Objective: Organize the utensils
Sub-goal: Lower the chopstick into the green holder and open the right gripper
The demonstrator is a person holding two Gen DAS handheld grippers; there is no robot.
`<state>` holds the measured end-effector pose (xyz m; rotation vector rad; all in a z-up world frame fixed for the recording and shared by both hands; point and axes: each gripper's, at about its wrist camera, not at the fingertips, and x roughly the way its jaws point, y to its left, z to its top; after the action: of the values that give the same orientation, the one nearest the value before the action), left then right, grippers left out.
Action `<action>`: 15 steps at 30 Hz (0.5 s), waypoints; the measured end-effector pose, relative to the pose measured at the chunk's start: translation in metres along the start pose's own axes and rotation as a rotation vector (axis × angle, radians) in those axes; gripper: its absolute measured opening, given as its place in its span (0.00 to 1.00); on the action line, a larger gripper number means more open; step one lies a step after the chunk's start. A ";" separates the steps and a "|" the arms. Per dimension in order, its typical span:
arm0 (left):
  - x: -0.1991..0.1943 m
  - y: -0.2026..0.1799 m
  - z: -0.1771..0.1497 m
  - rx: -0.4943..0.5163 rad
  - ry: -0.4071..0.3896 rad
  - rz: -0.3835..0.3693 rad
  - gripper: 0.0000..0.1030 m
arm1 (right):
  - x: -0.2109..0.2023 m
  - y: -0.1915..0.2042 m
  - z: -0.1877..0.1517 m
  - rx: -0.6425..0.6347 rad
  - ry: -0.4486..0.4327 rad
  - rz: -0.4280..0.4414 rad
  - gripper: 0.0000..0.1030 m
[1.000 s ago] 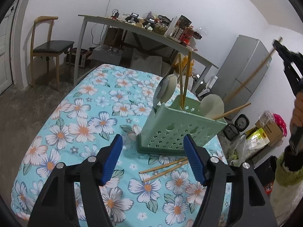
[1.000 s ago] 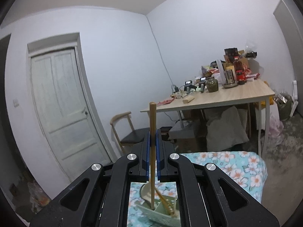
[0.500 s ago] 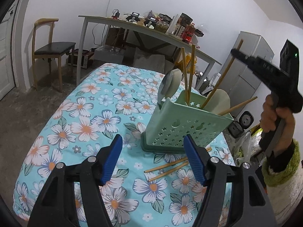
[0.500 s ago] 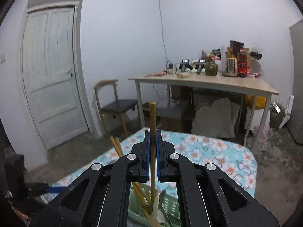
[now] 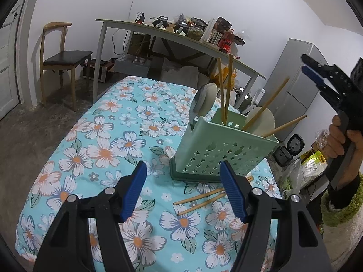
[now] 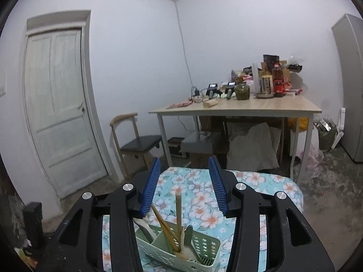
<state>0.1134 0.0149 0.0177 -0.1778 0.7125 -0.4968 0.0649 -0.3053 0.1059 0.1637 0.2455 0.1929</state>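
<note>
Green utensil caddy (image 5: 223, 151) stands on the flowered tabletop (image 5: 106, 145), toward its far right part. It holds spoons and four chopsticks: two near-upright in the middle slot, two leaning out toward 2 o'clock.

The leaning chopstick (image 5: 265, 105) sits loose in the caddy. Right tongs (image 5: 305, 64) hang above and to the right of it at about 2 o'clock. Their jaws have just been opening and stand apart with nothing between them. Step in hand: drop-off of one chopstick, which I judge complete.

Two more chopsticks (image 5: 202, 200) lie flat on the cloth at the caddy's near foot, roughly 6 o'clock from it. Left tongs (image 5: 182, 191) hover just short of them, jaws wide apart, empty.

Next move, as I judge it: a descent onto one loose stick, then a clamp near its middle. They lie close together, so taking only one will need care.
</note>
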 end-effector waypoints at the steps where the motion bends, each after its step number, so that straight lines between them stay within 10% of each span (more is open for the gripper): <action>1: 0.000 0.000 -0.001 -0.001 0.001 0.002 0.63 | -0.005 -0.002 0.002 0.019 -0.011 0.002 0.44; 15: -0.007 -0.011 -0.008 0.037 -0.008 0.022 0.64 | -0.078 -0.030 -0.033 0.275 0.018 0.074 0.45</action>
<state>0.0994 0.0088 0.0192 -0.1377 0.6962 -0.4878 -0.0126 -0.3457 0.0860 0.4444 0.2834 0.2338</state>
